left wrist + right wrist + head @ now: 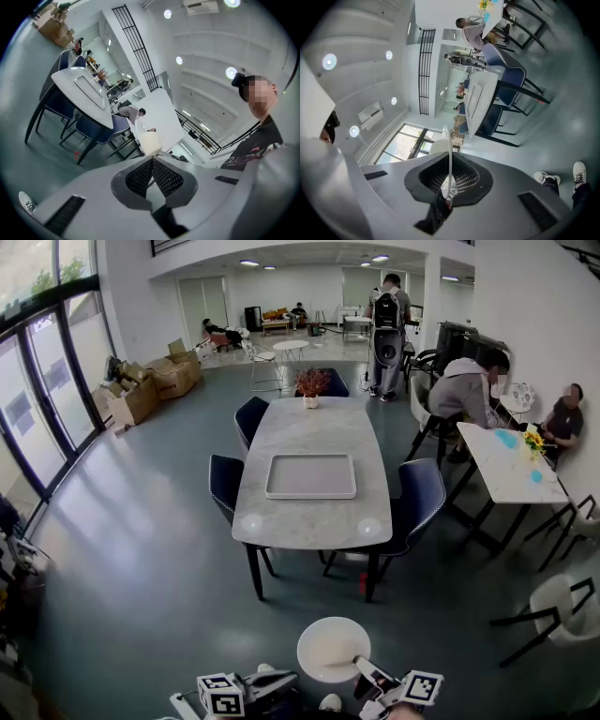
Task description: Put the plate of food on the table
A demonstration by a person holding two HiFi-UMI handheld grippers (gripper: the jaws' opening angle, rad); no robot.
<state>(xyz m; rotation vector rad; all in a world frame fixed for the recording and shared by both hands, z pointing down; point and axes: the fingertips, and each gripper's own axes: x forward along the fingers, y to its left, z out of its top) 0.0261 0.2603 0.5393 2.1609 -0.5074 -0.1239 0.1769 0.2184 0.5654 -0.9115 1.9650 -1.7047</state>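
My right hand-held gripper (450, 161) is clamped on the plate (333, 649) rim. My left hand-held gripper (152, 160) has its jaws together at the tips, plate edge just beyond. Plate held well short of the tabletop (311, 432), at its near end.

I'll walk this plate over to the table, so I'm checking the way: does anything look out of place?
One thing: a small red object sits on the floor beside the table's near right leg, where feet could catch it. The tray lies square on the table, and nothing looks spilled.
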